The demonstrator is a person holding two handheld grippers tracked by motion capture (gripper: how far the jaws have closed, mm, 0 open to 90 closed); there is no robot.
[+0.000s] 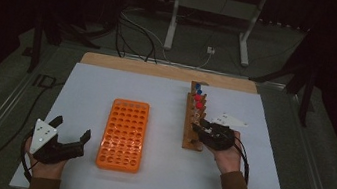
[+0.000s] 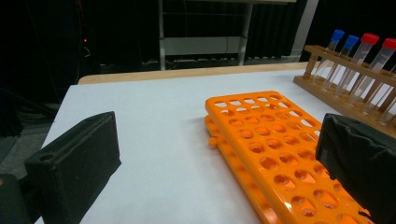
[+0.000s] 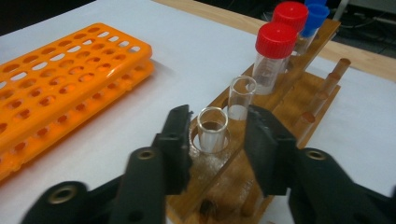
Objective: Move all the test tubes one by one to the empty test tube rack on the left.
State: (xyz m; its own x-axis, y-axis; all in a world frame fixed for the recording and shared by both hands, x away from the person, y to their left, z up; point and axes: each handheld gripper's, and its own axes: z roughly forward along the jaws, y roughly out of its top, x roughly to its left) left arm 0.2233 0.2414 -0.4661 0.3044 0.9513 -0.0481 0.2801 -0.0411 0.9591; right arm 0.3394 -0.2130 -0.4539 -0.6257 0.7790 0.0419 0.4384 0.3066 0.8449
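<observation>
Right gripper (image 3: 215,140) (tilted down) straddles open tube (image 3: 213,128).

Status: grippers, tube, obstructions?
Left gripper open, idle by orange rack. Right gripper straddling uncapped tube in wooden rack, pads not touching. Nothing blocking.

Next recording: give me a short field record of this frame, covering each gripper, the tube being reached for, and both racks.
right gripper: jaws either side of the open glass tube, gaps visible, not gripping
left gripper: open, holding nothing, left of orange rack
wooden rack: holds capped tubes, red and blue, plus two uncapped ones
orange rack: flat on the table, holes unfilled
</observation>
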